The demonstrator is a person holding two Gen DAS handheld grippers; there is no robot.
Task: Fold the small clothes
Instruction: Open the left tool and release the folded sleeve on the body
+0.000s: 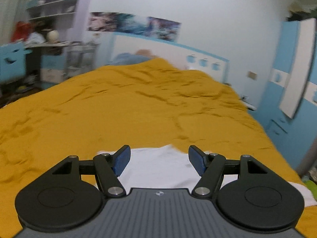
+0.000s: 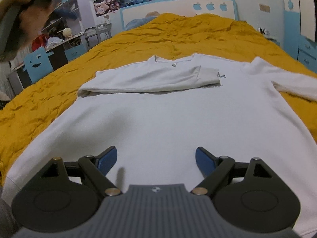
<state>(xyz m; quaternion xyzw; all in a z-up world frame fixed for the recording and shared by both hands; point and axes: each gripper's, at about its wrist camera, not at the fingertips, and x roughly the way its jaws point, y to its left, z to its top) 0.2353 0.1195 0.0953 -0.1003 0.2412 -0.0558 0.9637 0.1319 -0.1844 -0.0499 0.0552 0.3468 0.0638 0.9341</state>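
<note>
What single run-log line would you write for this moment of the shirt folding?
stage: one sleeve folded across white shirt | other sleeve spread out | left gripper open, empty | right gripper open, empty | surface: yellow bedspread

No words or numbers can be read; the headboard (image 2: 178,8) bears three blue apple shapes.

Both views were lit evenly by soft indoor light, without glare. The left wrist view was smeared by motion blur; the right was sharper. Straight lines were bowed and corners darkened by fisheye distortion.
</note>
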